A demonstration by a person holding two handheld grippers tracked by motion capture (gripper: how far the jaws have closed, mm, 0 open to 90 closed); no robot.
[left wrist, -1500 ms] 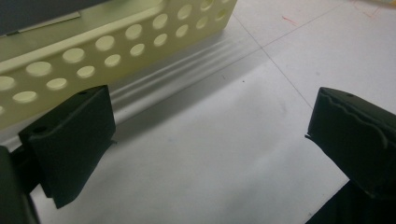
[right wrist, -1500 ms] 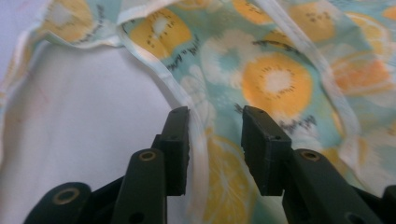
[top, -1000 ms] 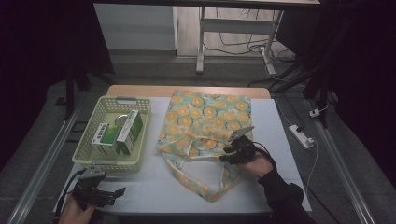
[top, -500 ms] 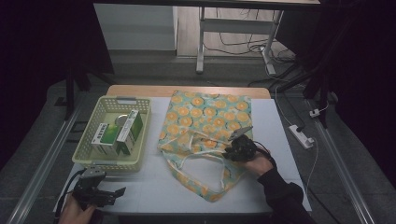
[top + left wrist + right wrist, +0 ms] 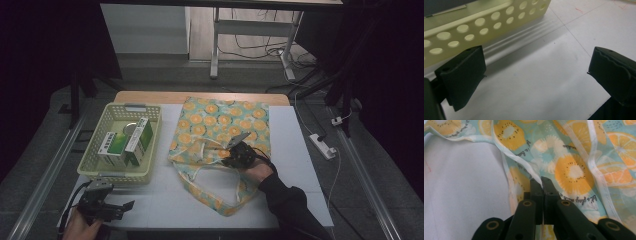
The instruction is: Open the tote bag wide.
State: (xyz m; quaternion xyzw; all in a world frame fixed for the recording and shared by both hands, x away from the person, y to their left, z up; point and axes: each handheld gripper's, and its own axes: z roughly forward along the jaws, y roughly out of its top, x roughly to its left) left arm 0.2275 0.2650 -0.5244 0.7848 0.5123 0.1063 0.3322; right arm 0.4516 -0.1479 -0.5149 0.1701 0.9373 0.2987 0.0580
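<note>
Two grippers in play, both down at the near end of the tabletop (image 5: 165,200). Left gripper (image 5: 112,210) sits at the near left corner in a hand, jaws spread wide with nothing between them, just bare white surface. Right in front of it is the perforated wall of the pale yellow basket (image 5: 486,22).

Right gripper (image 5: 541,182) has just been closing, and its jaws are now pinched together on the white-trimmed edge of the tote bag (image 5: 574,170), the fabric seam running straight into the gap between them. From the high view the right gripper (image 5: 235,155) sits on the lower middle of the bag, sleeve coming in from the bottom right.

Tote bag (image 5: 225,130) is the citrus-print one, lying flat in the centre of the tabletop, handles looping toward the near edge. Basket (image 5: 90,165) is just left of it, apart from the fabric, holding green and white boxes (image 5: 125,142) and what looks like a round tin behind them, though it's dim there.
</note>
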